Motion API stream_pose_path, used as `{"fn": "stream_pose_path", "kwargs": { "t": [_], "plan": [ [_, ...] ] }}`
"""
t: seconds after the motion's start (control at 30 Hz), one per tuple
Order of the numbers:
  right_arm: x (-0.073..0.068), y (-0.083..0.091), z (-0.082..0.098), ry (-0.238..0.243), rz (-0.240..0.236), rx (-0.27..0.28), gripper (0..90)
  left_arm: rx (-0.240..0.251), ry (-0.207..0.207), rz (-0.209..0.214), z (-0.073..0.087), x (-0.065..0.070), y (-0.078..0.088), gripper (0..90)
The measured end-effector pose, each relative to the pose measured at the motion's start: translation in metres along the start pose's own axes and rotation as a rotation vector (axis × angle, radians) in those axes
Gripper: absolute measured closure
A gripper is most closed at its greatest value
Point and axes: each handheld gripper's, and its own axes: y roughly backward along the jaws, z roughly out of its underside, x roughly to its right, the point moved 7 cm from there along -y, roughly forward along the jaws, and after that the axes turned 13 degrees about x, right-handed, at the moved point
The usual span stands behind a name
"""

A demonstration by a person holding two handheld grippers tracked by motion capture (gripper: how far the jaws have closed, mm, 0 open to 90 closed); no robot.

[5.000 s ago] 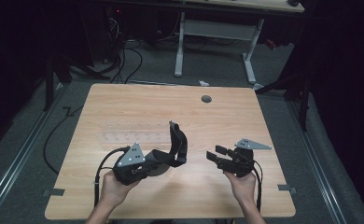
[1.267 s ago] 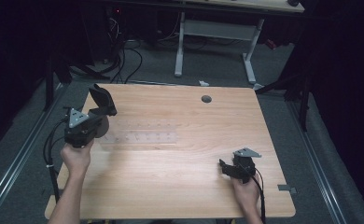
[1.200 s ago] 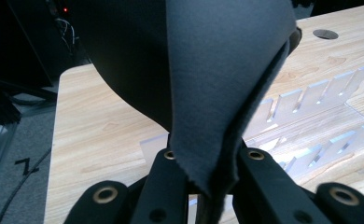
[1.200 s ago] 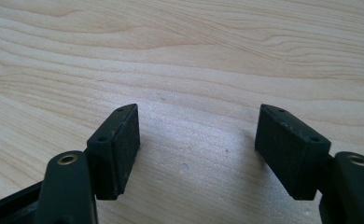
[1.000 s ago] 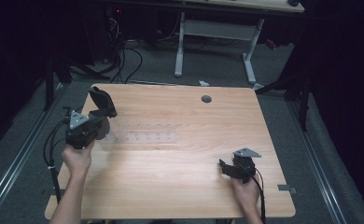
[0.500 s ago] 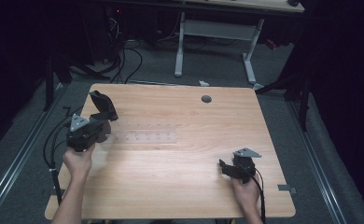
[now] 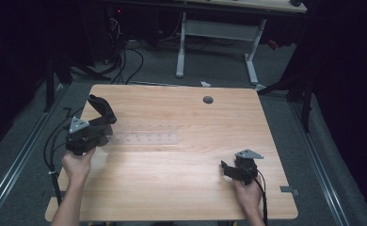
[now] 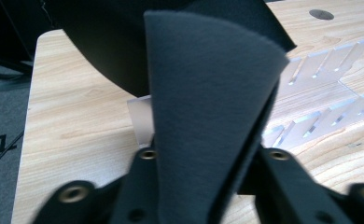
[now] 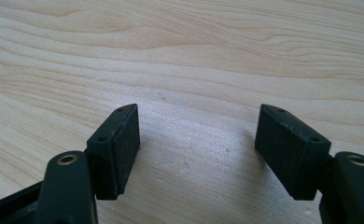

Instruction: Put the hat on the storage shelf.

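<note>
I'm looking down from the fixed high camera above the near edge, facing forward over the whole wooden table (image 7: 181, 141) to the floor beyond. My left gripper camera is sitting very close behind a dark felt piece (image 8: 208, 107), catching the clear slotted rack (image 8: 320, 74) in the upper right, also seen mid-frame from above. My right gripper camera is hovering low over bare tabletop.

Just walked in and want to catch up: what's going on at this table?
A person works with two hand-held grippers. The left gripper has a black felt piece between its jaws, which have just been opening, by the end of a clear slotted rack near the table's left side. The right gripper rests open and empty near the front right.
</note>
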Motion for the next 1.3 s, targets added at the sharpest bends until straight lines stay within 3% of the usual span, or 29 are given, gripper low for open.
{"fn": "stream_pose_path", "kwargs": {
  "t": [0.13,0.27,0.67,0.8,1.3],
  "plan": [
    [0.0,0.0,0.0,0.001,-0.001,0.0,31.2,0.001,0.033,-0.01,-0.008,-0.002,0.005,53.2],
    [0.0,0.0,0.0,0.001,0.0,0.0,31.2,-0.002,0.05,-0.012,-0.014,-0.001,0.012,45.0],
    [0.0,0.0,0.0,0.001,-0.001,0.0,31.2,-0.008,0.055,0.011,-0.028,0.008,0.041,40.4],
    [0.0,0.0,0.0,0.001,-0.001,0.0,31.2,0.006,0.092,0.024,-0.033,0.012,0.048,40.0],
    [0.0,0.0,0.0,0.001,-0.002,0.0,31.2,0.025,0.138,0.087,-0.035,0.036,0.069,36.8]
  ]
}}
